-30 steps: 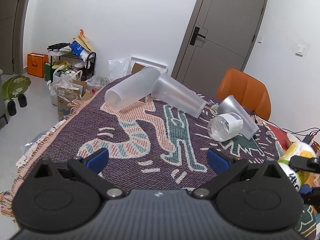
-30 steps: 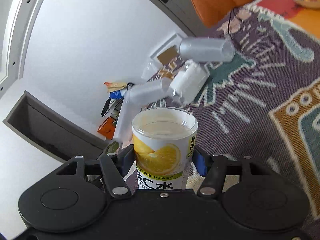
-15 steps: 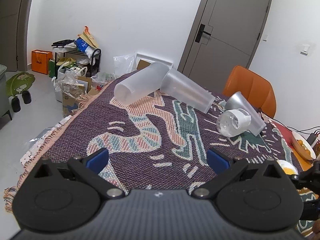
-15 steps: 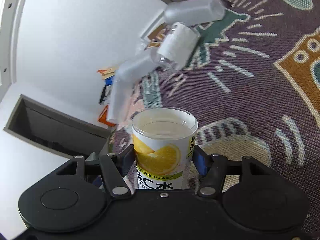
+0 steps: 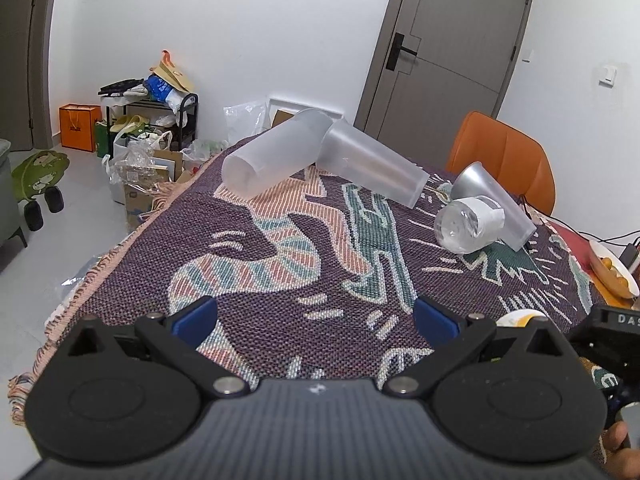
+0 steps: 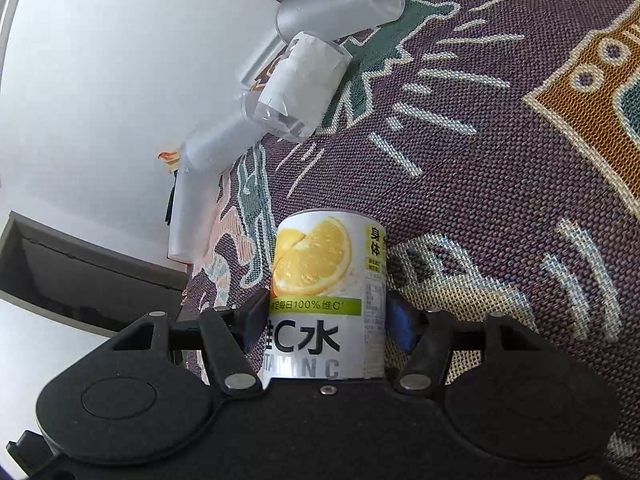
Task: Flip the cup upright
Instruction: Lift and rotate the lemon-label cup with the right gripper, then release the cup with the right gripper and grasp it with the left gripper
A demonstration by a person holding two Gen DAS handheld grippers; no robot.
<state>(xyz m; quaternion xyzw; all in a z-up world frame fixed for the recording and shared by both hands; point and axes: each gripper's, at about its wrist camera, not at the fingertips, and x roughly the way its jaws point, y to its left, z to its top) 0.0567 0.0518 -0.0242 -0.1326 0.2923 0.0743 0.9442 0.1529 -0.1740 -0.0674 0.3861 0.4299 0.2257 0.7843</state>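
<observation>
My right hand-held gripper point(image 6: 326, 320) has rotated: the lemon cup point(image 6: 326, 296) in its grip now shows label side instead of its open rim. My left hand-held gripper point(image 5: 314, 316) has pulled back, so the cup is nearly out of its view.

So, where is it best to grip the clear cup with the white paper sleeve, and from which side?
Probably around the white sleeve, mid-body. The clear cup lies on its side against the silver cup, so come from above, fingers across its round body.
</observation>
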